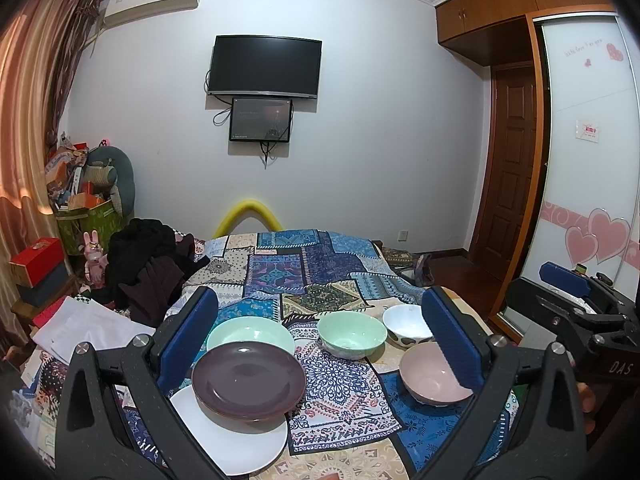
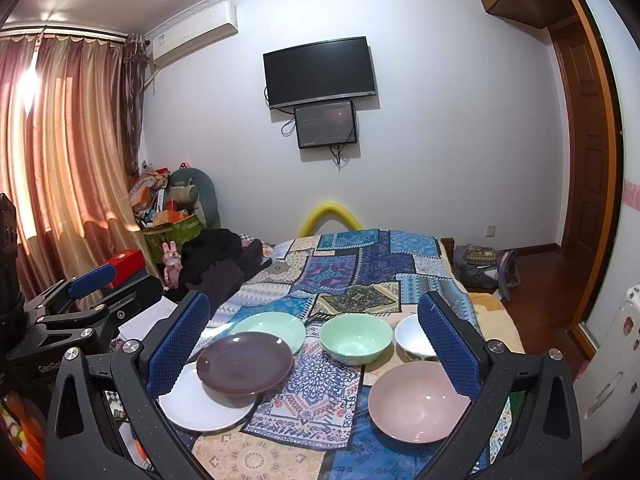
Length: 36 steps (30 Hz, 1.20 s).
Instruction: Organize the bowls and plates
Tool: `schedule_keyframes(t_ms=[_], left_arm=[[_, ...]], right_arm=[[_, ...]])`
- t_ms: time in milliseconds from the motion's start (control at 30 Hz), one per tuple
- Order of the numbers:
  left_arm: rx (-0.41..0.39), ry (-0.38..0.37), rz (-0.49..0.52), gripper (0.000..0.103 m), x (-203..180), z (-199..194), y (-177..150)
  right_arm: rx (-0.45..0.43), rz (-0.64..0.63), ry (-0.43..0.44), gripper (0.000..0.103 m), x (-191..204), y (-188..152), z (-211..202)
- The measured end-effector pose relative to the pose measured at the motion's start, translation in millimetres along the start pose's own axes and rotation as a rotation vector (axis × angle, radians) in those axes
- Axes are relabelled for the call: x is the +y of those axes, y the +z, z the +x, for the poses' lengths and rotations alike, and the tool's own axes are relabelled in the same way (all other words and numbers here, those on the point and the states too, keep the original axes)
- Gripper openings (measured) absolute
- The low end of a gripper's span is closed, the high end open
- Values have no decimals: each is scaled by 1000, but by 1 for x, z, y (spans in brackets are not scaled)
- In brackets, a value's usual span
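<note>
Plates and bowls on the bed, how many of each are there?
Plates: 3 — the white plate, the purple plate lying on it, and the green plate behind.
Bowls: 3 — the green bowl, the white bowl and the pink bowl.
Total: 6 dishes.

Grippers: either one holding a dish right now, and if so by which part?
Neither. Left gripper and right gripper are both open and empty, above the purple plate and pink bowl.
</note>
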<state>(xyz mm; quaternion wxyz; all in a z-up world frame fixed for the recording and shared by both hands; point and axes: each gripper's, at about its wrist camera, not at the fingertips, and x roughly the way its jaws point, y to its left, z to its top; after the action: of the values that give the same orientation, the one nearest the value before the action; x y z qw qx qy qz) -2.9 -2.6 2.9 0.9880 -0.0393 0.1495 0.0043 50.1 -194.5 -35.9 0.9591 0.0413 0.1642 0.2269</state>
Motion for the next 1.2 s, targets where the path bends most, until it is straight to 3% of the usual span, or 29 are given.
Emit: schedule_keyframes(t_ms=[867, 1200], left_arm=[[13, 0, -10, 103, 2, 8, -8], [47, -7, -31, 103, 16, 28, -14]], right_arm=[[24, 5, 5, 103, 4, -3, 8], [88, -4, 20, 103, 5, -10, 34]])
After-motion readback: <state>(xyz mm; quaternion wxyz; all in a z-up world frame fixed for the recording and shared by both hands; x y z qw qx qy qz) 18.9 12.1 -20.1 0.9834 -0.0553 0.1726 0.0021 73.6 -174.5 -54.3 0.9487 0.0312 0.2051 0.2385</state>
